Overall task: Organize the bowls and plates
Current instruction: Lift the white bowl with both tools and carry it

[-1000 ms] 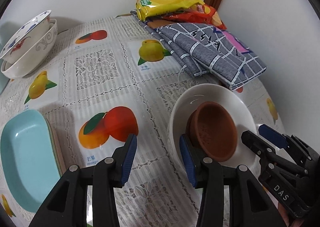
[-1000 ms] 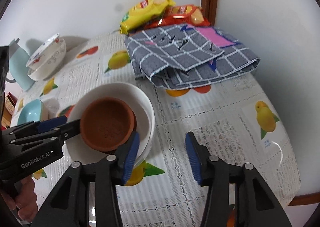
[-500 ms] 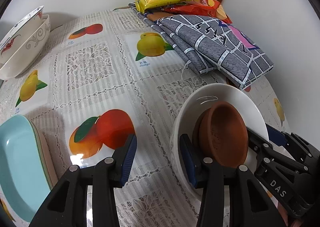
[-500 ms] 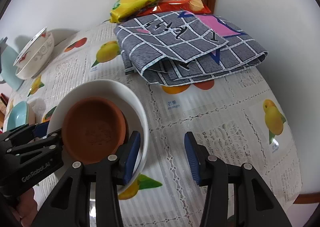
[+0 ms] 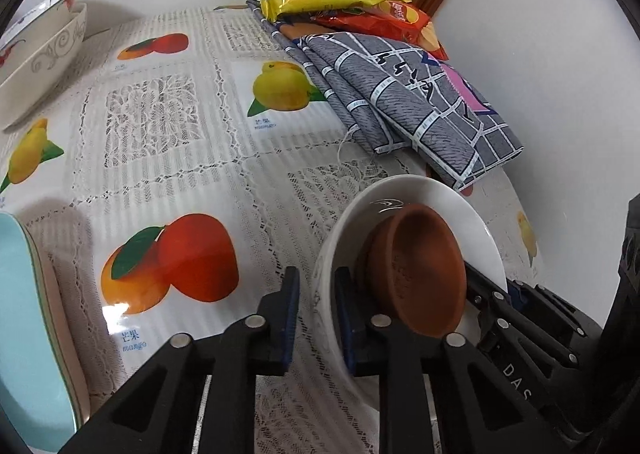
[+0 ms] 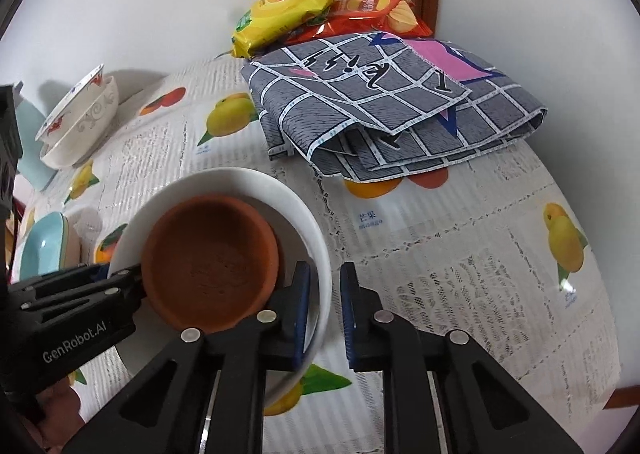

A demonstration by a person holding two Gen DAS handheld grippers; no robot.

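Terracotta in colour, a small brown bowl (image 6: 212,258) sat nested inside a white bowl (image 6: 288,193) near the table's right side, both grippers working the same rim. The left gripper (image 5: 316,318) straddled the white bowl's near wall, one finger outside and one inside, the jaws close about the rim though whether they truly pinched it could not be told. The right gripper (image 6: 323,310) stood the same way on the opposite side, its inner finger pressed beside the brown bowl and its outer finger apart from the wall, so its grip too could not be confirmed. The white bowl appeared tilted, its load leaning toward the left gripper. Done well, the lift would call for both sides rising level and together, so the loose brown bowl would not slide or tip out. Likely destinations lay to the left: two patterned bowls (image 5: 40,53) stacked at the far edge by the wall, and a pale blue dish (image 5: 24,334) at the near left. A folded grey checked cloth (image 6: 392,109) lay just beyond the white bowl, with yellow (image 6: 292,9) and red (image 6: 372,13) snack packets piled behind it; these crowded the far right corner, but the fruit-printed tablecloth (image 5: 160,133) between bowl and stack held nothing.
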